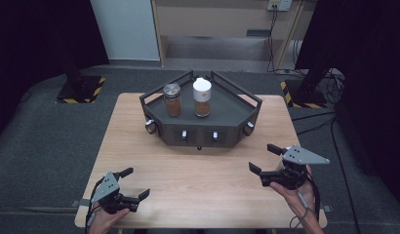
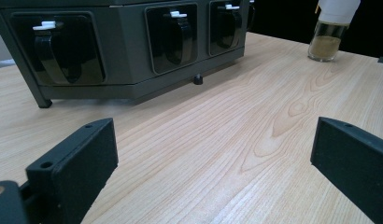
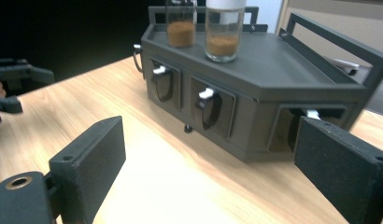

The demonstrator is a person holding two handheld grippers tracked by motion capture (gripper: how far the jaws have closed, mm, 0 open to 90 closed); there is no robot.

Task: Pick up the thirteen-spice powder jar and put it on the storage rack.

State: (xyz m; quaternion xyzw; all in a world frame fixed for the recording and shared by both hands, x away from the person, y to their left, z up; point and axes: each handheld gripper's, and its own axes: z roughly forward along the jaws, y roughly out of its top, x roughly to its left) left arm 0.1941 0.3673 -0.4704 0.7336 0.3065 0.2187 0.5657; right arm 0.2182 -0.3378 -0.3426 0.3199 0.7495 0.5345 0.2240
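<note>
While both grippers are being held low over the bench (image 1: 198, 180), an approach is being made; the right gripper (image 1: 266, 158), jaws apart and empty, is being aimed at the dark rack (image 1: 202, 131) near the far edge; the two spice jars (image 1: 188, 100) are standing upright on top; the left gripper (image 1: 134, 183) is also being held apart; next, a reach toward one jar is likely being called for.
</note>
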